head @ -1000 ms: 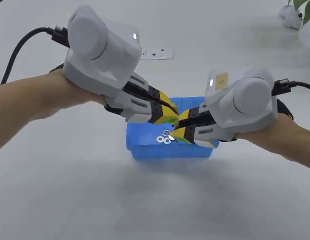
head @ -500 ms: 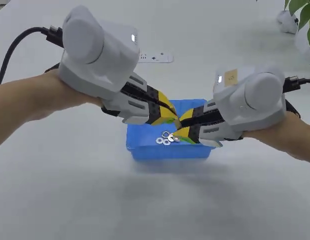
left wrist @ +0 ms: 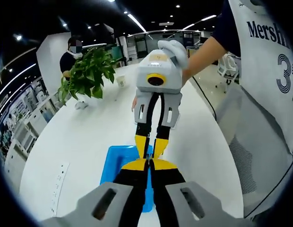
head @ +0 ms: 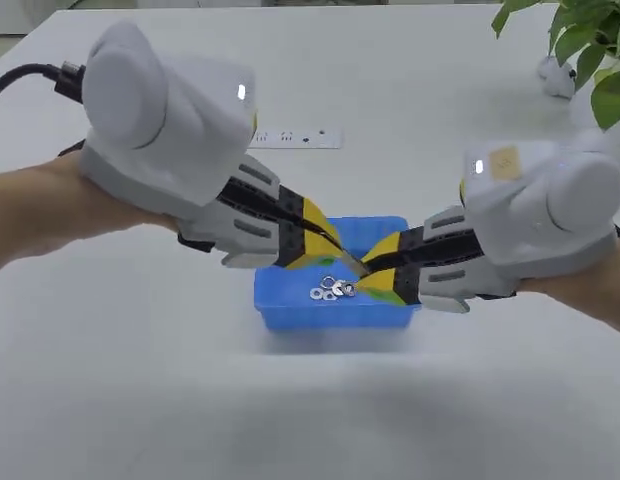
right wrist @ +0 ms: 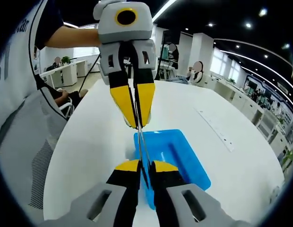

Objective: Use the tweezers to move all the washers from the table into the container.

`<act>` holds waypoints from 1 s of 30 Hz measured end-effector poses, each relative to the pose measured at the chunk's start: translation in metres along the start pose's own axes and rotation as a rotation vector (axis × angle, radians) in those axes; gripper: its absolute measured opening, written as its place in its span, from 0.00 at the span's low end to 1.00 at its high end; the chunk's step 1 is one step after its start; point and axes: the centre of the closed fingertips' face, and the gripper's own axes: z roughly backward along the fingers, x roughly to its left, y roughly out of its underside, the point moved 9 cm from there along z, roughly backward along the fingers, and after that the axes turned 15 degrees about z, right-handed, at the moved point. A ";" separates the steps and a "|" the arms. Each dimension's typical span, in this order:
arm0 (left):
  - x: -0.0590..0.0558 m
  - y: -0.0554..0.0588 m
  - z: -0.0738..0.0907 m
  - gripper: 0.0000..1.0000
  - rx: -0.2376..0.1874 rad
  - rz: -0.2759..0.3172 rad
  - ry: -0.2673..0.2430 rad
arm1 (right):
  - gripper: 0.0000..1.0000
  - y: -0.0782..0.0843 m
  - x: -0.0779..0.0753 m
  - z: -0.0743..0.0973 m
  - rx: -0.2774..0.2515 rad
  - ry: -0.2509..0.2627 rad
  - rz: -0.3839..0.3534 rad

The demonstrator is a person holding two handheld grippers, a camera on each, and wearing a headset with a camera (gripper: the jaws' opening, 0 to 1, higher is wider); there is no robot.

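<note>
A blue container (head: 290,305) sits on the white table, and several silver washers (head: 332,290) lie clustered inside it. My left gripper (head: 335,247) comes in from the left and my right gripper (head: 367,281) from the right. Their yellow-tipped jaws meet just above the washers. Thin metal tweezers (right wrist: 142,146) run between the two pairs of jaws, and both look shut on them. In the left gripper view my own jaws (left wrist: 149,163) are closed, the right gripper (left wrist: 150,144) facing them over the container (left wrist: 113,165). The right gripper view has the left gripper (right wrist: 136,124) above the container (right wrist: 175,156).
A white power strip (head: 290,137) lies on the table behind the container. A potted plant (head: 580,45) stands at the far right corner. The white table (head: 310,420) stretches bare in front of the container. People sit at desks in the background.
The head camera has shifted, so the power strip and plant sit lower in view. Both grippers stay tip to tip over the container; the right hand sits a little further right.
</note>
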 end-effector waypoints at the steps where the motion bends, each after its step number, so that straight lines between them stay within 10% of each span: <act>1: -0.002 0.001 0.001 0.06 -0.003 0.008 0.002 | 0.10 -0.001 0.002 0.001 0.001 -0.003 0.002; 13: -0.026 0.025 0.001 0.06 -0.007 0.060 0.007 | 0.09 -0.010 0.027 0.007 0.050 -0.056 0.058; 30: -0.024 0.077 -0.029 0.06 0.069 0.141 0.013 | 0.08 0.010 0.040 -0.021 0.115 -0.144 0.055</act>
